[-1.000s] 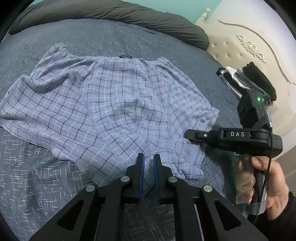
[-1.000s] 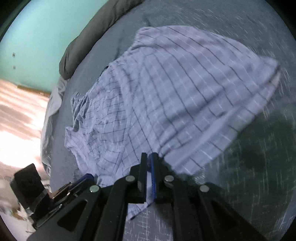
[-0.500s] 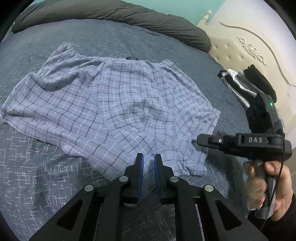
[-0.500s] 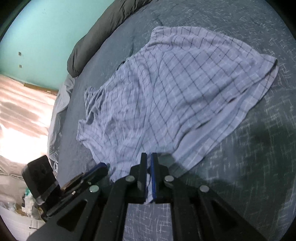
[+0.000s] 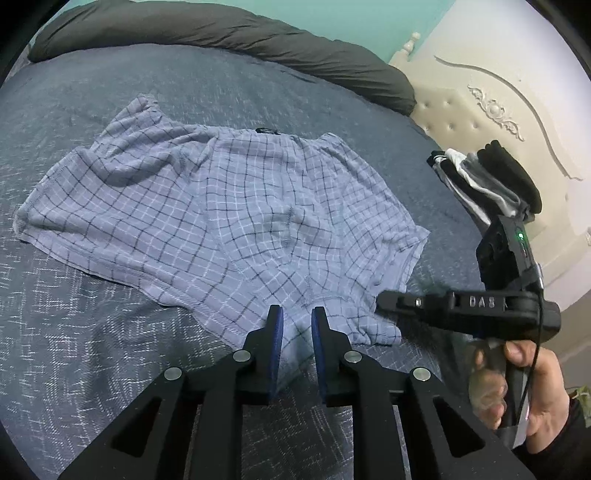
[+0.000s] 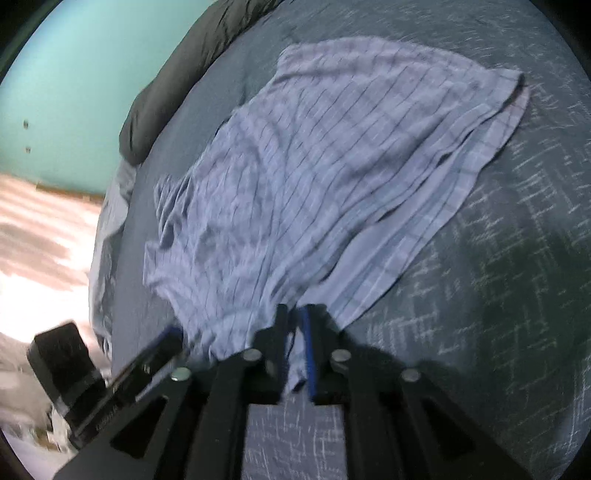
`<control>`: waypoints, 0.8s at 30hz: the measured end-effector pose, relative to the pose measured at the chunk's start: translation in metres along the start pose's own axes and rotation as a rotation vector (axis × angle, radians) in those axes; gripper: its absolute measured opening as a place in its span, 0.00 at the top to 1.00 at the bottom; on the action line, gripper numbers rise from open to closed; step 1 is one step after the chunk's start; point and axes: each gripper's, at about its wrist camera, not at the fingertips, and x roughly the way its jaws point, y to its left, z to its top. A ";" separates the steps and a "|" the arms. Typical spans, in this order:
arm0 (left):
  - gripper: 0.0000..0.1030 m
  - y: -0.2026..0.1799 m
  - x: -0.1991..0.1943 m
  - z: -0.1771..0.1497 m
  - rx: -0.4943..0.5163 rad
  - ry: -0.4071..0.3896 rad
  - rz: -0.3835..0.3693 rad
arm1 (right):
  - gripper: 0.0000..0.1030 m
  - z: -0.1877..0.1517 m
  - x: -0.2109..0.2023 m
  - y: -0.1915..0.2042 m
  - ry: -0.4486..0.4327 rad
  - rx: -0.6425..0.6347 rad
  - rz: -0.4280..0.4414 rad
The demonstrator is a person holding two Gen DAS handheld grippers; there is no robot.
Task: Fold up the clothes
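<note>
Light blue checked shorts (image 5: 229,214) lie spread on the dark blue bed cover (image 5: 74,332), their near hem towards me. My left gripper (image 5: 296,325) stands over that hem, its jaws opening; cloth lies between the pads with gaps on both sides. To the right, a hand (image 5: 535,387) holds my right gripper (image 5: 386,295) at the shorts' near right corner. In the blurred right wrist view the shorts (image 6: 332,166) stretch away and my right gripper (image 6: 293,325) has its jaws opening, a loose bit of hem between them. The left gripper (image 6: 162,343) shows at lower left.
A long dark grey pillow (image 5: 221,33) lies across the far side of the bed. A cream padded headboard (image 5: 480,110) stands at right, with a stack of folded dark and white clothes (image 5: 491,181) before it. The bed edge and bright floor (image 6: 44,229) show at left.
The shorts have come down and now lie flatter on the bed. Both grippers' jaws have parted from the hem they pinched. Both hands have drawn back slightly.
</note>
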 end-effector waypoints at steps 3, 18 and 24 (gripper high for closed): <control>0.83 0.007 -0.002 0.000 -0.012 -0.001 0.008 | 0.71 0.005 0.003 -0.005 -0.016 0.038 0.013; 0.82 0.011 0.000 -0.001 -0.012 0.006 0.012 | 0.97 0.011 0.008 -0.032 -0.087 0.179 0.112; 0.82 0.010 0.001 -0.001 -0.010 0.008 0.011 | 0.98 0.005 -0.013 -0.028 -0.115 0.140 0.084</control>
